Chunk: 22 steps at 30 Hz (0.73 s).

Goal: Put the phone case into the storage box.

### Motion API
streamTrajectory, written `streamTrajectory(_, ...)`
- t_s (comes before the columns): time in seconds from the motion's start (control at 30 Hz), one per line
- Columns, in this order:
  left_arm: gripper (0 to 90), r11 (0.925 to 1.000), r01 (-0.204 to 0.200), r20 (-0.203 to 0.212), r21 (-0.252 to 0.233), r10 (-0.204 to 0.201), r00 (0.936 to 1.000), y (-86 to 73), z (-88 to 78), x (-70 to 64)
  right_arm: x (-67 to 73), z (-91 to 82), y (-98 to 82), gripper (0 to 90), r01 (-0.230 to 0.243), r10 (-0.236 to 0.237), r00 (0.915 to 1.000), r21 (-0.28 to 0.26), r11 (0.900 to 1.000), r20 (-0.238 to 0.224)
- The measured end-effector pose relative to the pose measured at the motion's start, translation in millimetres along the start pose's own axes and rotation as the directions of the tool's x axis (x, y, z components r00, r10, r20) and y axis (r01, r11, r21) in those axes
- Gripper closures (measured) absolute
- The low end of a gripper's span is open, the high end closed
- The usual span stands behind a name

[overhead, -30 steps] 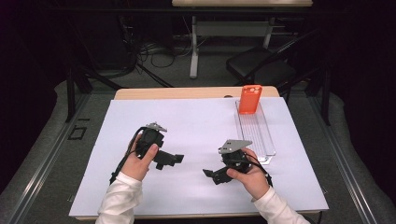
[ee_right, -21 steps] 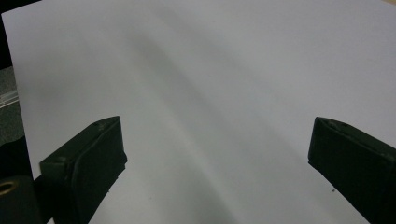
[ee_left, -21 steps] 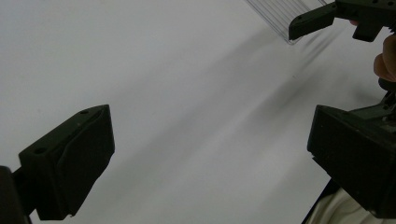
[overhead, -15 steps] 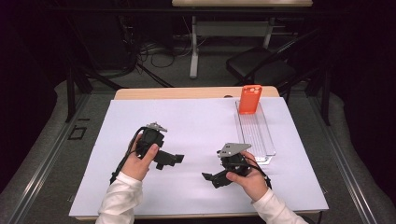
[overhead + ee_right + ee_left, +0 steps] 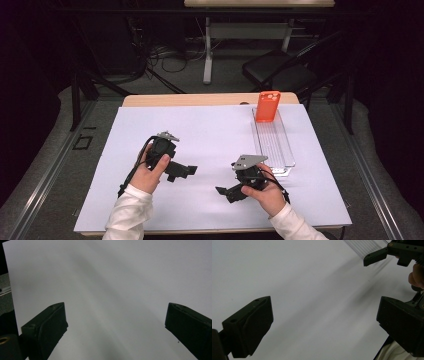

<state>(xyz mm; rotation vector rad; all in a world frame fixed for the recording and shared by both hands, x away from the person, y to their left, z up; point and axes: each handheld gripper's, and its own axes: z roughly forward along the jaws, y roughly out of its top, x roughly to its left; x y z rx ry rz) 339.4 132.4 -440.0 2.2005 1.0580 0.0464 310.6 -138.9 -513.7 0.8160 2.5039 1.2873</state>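
Nearest to me, my right claw (image 5: 227, 192) hovers low over the white sheet (image 5: 210, 135) that covers the counter (image 5: 200, 99), its jaws spread wide with nothing between them; in the right gripper view they stand far apart over bare white paper. My right hand (image 5: 262, 192) wraps the body behind it, with the grey three-cornered plate on top. A little farther off and to my left, my left claw (image 5: 184, 171) is likewise released, jaws wide and empty, pointing across toward the right one; the two are near each other but apart. In the left gripper view its jaws frame plain paper, with the right claw's tip at the upper right. Just beyond my right hand lies the clear ribbed tray (image 5: 274, 142), its near end close to that gripper. At the tray's far end an orange phone case (image 5: 267, 106) stands upright, well apart from both claws.
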Motion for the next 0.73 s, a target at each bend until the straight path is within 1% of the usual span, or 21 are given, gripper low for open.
streamTrajectory(0.73,1.2,0.9999,0.004,-0.002,-0.009,-0.004,1.0,0.6,-1.5,1.9,-5.2,0.0,-2.5,3.5,-0.018,0.018,0.9998,-0.001,1.0,0.01)
